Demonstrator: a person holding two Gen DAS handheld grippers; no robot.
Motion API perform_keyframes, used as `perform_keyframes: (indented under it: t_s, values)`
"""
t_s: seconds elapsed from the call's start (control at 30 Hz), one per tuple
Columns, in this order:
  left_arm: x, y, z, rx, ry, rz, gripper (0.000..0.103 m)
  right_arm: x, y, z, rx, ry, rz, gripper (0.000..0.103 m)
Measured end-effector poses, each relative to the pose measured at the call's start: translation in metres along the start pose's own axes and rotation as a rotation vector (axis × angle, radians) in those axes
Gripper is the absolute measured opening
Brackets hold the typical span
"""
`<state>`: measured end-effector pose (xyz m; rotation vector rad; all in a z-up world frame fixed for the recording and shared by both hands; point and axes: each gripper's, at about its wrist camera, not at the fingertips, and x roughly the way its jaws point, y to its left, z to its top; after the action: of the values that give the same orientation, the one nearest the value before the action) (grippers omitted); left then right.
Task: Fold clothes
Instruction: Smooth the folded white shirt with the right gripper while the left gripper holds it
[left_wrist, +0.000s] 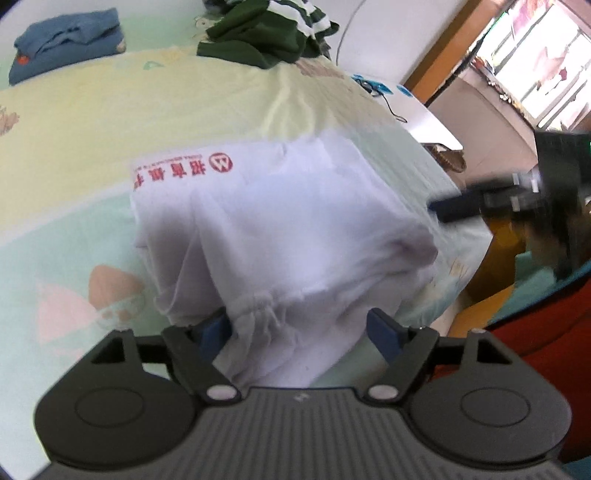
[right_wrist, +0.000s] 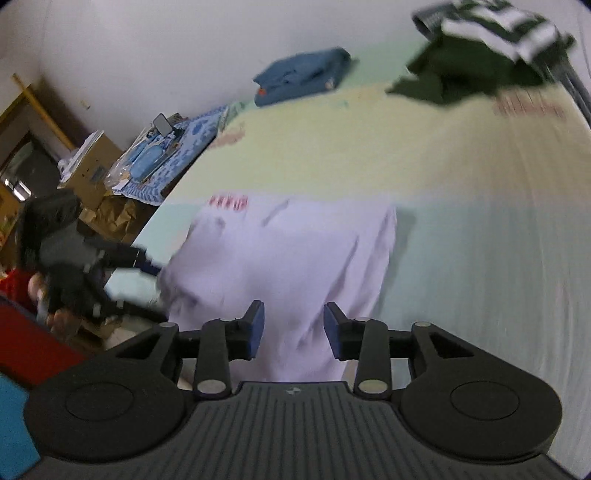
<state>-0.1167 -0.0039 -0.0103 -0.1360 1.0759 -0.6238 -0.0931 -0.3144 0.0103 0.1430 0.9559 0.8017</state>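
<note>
Two grippers flank the white T-shirt (left_wrist: 280, 221), which lies partly folded near the bed sheet's (left_wrist: 74, 122) front edge, red printed logo up. My left gripper (left_wrist: 299, 328) has its jaws spread wide, a bunched hem of the shirt between them, apparently unclamped though blur makes that uncertain. My right gripper (right_wrist: 294, 328) is also parted, the shirt's edge between its pads without being pinched. Further back lie a folded blue garment (right_wrist: 299, 75) and a crumpled green striped garment (right_wrist: 480, 48), well apart.
</note>
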Motion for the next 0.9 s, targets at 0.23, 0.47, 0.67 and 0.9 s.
perform_keyframes:
  t_s: [0.23,0.47,0.67,0.9]
  values:
    - [-0.001,0.011,0.013,-0.103,-0.003,-0.031,0.081,0.013,0.009,-0.021,-0.023,-0.037,-0.052,0.039]
    - [0.008,0.023,0.01,-0.222,-0.024,0.013,0.052,0.022,0.006,-0.025,-0.067,-0.04,-0.062,0.016]
    - [-0.006,0.016,-0.004,-0.225,-0.107,0.002,0.018,0.01,0.005,-0.02,-0.145,-0.002,-0.004,0.008]
    - [0.002,0.005,-0.006,-0.158,-0.095,0.058,0.02,0.008,0.001,-0.023,-0.204,0.046,0.001,0.007]
